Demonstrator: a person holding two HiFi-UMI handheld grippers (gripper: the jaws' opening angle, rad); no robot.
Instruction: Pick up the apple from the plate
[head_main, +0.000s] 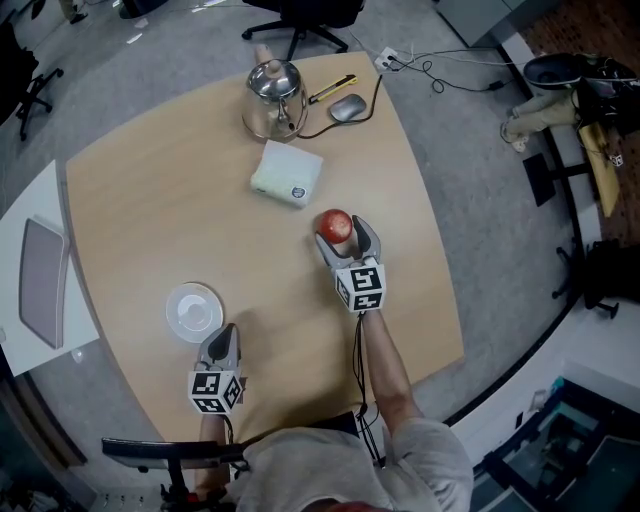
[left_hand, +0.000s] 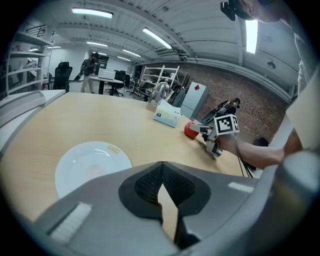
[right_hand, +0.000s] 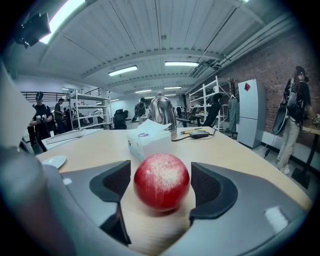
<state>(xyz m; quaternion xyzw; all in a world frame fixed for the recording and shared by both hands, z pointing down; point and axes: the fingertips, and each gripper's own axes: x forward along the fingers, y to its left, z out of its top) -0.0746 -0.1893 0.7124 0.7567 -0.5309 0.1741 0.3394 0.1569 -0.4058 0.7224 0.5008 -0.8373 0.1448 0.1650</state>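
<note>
Pinching a round red apple in the right gripper, one dark pad snug against each side of it. Out over the middle of the light wooden counter, well apart from the small round white plate. Hard to tell whether up in the air or resting on the wood. Bare and shiny, that plate, near the front edge of the counter. Just beside it, on the side closer to the person, the left gripper, jaws pressed together with the tips touching. Pointing past the right side of the plate. Behind the right gripper, a bare forearm reaching in from the bottom. Just past the apple, a white tissue box, near but apart. Farther back, a shiny glass and metal kettle, with a grey computer mouse and a yellow and black cutter knife close by on its right. Off to the left of the counter, a white side table with a flat grey tablet lying on it. Grey carpet floor all around.
</note>
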